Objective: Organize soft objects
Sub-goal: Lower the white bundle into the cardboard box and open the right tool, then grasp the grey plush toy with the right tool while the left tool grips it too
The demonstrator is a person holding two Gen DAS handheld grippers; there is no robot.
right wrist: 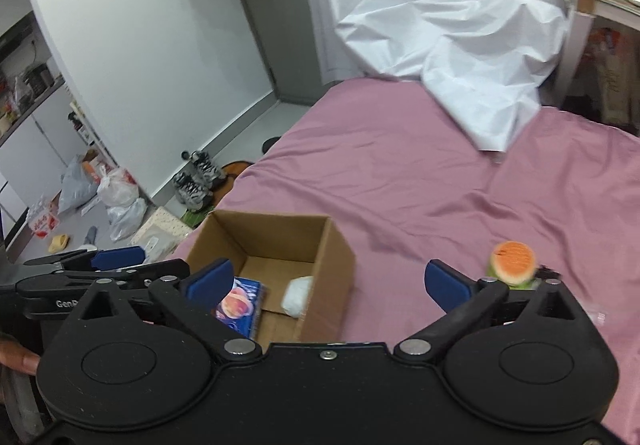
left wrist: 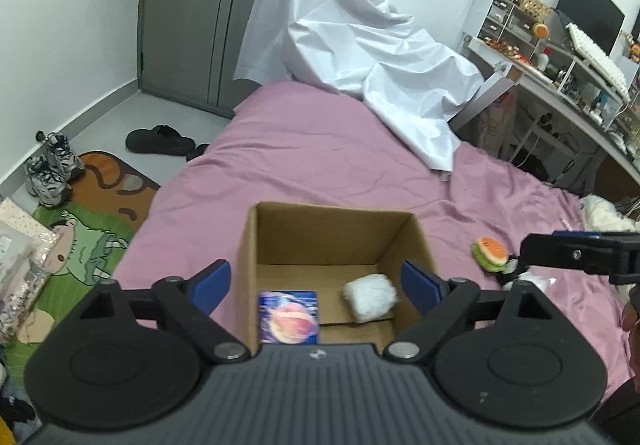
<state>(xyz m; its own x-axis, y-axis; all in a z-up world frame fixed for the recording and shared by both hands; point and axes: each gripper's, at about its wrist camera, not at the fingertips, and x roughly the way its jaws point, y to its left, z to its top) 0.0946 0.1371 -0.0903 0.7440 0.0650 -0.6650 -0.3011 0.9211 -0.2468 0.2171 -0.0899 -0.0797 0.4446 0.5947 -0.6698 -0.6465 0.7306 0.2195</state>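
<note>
A crumpled white sheet (left wrist: 360,57) is lying draped over the far end of the pink bedspread (left wrist: 312,157). Black slippers (left wrist: 160,141) and grey-and-white trainers (left wrist: 52,169) are sitting on the floor beside a green cartoon rug (left wrist: 84,241). A cluttered white desk (left wrist: 560,81) is carrying a dark monitor (left wrist: 588,17). White plastic bags (right wrist: 120,197) are lying by the wall.

"GenR" on left hand-held gripper (right wrist: 120,259)

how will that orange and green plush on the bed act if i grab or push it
The plush looks fuzzy and stuffed, so it would probably squash under the pads rather than slip. It seems small, likely light. It looks rounded and lies loose on the pink sheet, so a push may tumble or roll it rather than slide it.
</note>
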